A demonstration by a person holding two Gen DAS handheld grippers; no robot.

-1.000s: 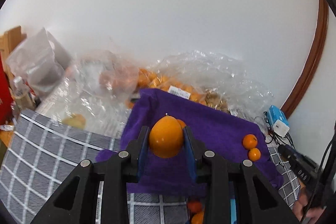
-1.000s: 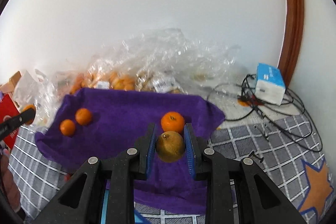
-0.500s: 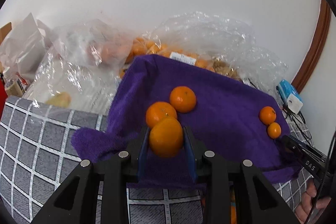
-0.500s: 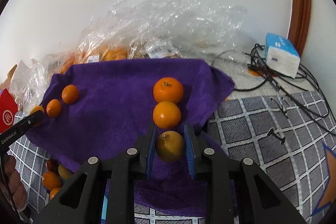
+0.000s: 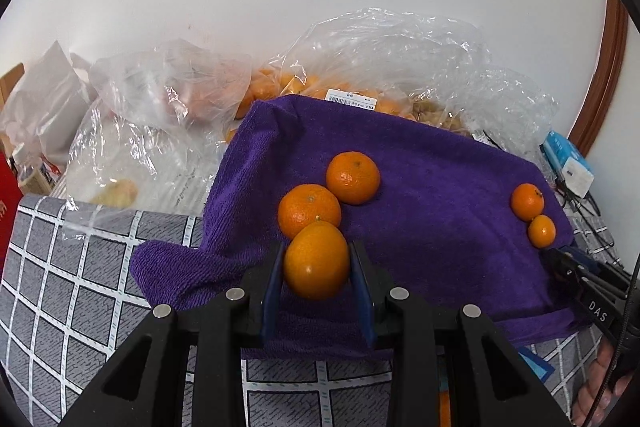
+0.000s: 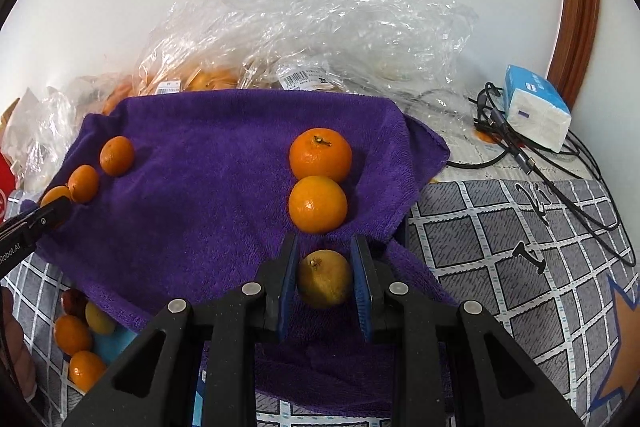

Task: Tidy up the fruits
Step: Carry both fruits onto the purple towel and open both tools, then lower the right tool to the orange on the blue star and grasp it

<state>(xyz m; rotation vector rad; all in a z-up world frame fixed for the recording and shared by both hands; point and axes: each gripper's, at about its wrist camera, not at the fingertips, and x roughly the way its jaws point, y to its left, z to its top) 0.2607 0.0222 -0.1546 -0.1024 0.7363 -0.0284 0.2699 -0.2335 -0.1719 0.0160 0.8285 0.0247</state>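
Note:
My left gripper [image 5: 317,265] is shut on a bright orange mandarin [image 5: 316,259], low over the near left edge of the purple towel [image 5: 432,187]. Just beyond it two mandarins [image 5: 309,210] [image 5: 353,177] lie in a row. My right gripper [image 6: 325,277] is shut on a dull yellow-brown fruit [image 6: 325,278] at the towel's [image 6: 208,187] near right edge. Two mandarins [image 6: 318,203] [image 6: 320,155] line up beyond it. Two small mandarins [image 6: 116,155] [image 6: 83,183] lie at the towel's left side, by the other gripper's tip [image 6: 44,219].
Clear plastic bags of fruit [image 6: 304,39] pile against the wall behind the towel. A tissue pack [image 6: 536,107] and cables [image 6: 560,167] lie at the right. Several loose fruits [image 6: 80,339] sit on the checked cloth [image 6: 520,247] at the lower left.
Both grippers have come down and forward over the towel, each still holding its fruit. Each held fruit now sits in line just behind a row of two mandarins.

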